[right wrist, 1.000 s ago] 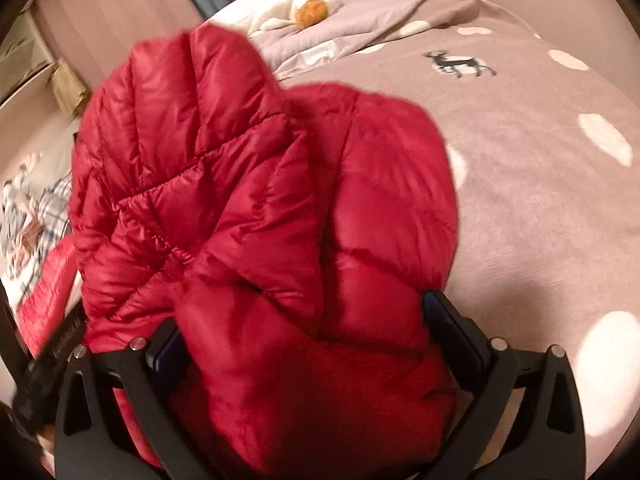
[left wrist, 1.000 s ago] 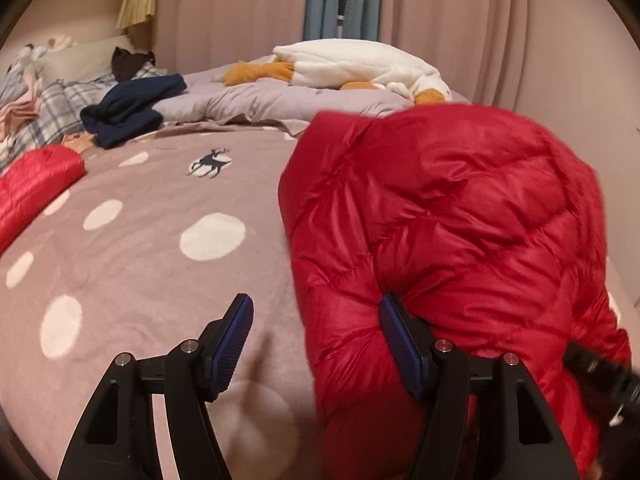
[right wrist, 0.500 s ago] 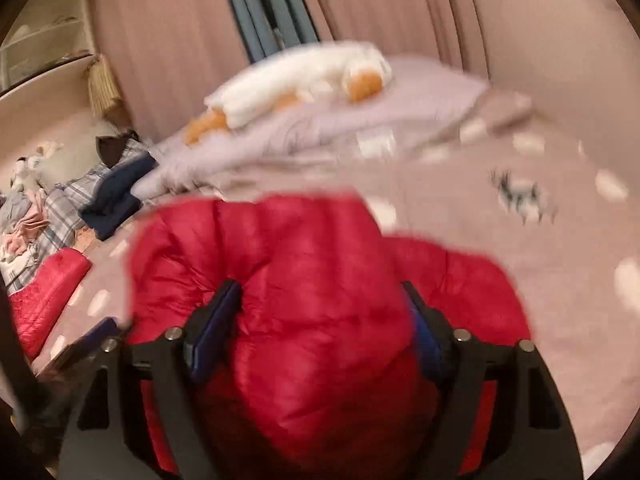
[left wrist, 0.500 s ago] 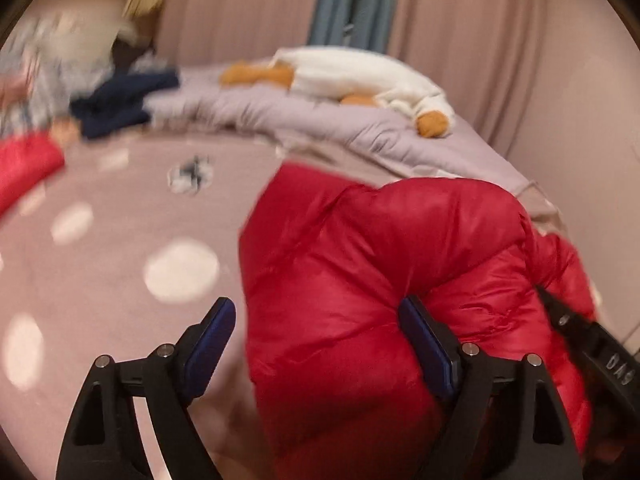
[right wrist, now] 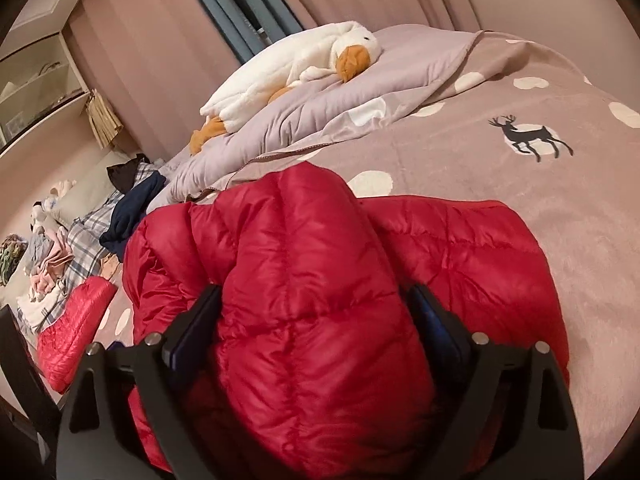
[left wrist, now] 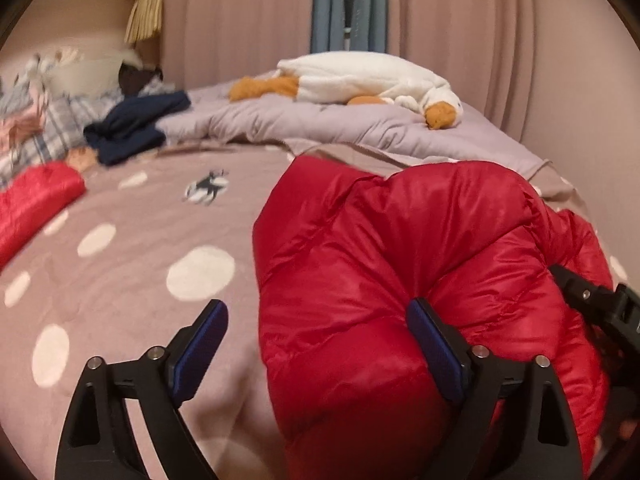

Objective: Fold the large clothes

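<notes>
Showing glossy red, quilted in stitched panels: puffer jacket. Lying under it in dusty mauve-brown with cream polka dots and a dark deer print at 1 o'clock in the right wrist view: bedspread. Wearing plain lilac-grey: duvet. Resting at 12 o'clock in white with orange beak and feet: plush goose. Showing navy at 10 o'clock: garment, beside blue-grey plaid cloth. Hanging pinkish-beige, with a grey-blue strip between: curtains. Showing blue on black fingers: gripper pads.
</notes>
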`<state>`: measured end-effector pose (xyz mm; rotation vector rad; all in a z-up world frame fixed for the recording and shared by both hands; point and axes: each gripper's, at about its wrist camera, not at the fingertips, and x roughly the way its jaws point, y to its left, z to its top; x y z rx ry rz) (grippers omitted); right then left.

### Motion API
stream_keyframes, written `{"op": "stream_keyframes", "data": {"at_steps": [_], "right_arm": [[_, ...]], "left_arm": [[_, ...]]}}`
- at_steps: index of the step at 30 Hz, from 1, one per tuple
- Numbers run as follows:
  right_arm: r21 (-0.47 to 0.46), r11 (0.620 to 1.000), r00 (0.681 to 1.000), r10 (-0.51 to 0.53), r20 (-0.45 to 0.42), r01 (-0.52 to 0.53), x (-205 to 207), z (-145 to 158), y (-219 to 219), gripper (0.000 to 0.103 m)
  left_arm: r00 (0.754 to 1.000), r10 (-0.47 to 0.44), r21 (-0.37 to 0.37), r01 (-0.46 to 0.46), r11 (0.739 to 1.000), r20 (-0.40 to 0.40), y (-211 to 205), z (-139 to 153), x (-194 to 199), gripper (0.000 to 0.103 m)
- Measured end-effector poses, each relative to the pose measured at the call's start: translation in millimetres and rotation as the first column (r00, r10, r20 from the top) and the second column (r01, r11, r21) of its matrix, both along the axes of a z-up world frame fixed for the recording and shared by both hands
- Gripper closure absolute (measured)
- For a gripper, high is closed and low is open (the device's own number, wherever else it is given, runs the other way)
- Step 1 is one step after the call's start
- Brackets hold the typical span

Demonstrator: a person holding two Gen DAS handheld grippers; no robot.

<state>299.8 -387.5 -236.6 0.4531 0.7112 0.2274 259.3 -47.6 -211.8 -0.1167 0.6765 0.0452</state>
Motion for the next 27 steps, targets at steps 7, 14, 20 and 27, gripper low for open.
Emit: {"op": "stream_keyframes", "data": {"at_steps": [7, 14, 20, 27], "right_arm": [[-0.006, 1.0, 1.0, -0.021, 0.017, 0.021, -12.4, 2.5, -0.8, 0.007], [0.001, 0.991, 0.991, -0.135, 0.025, 0.135, -41.0, 25.7, -21.4, 0.0], [0.036, 0.983, 0.983, -0.182, 0.011, 0.181, -60.7, 33.8, -39.6, 0.001], [0.038, 0.975, 0.972, -0.212, -0.102, 0.217, -70.0, 19.1, -66.1, 0.0]], "left_arm": [[0.995, -0.067, -0.196, 0.051, 0.979, -0.077, 20.8, -2.2, 5.2, 0.008], [0.976, -0.154, -0.448, 0.07, 0.891, -0.153, 58.9, -2.8, 8.0, 0.007], [0.973, -0.175, -0.4, 0.101, 0.911, -0.153, 66.9, -7.2, -3.0, 0.007], [0.953, -0.265, -0.51, 0.157, 0.846, -0.148, 73.4, -14.3, -5.4, 0.007]]}}
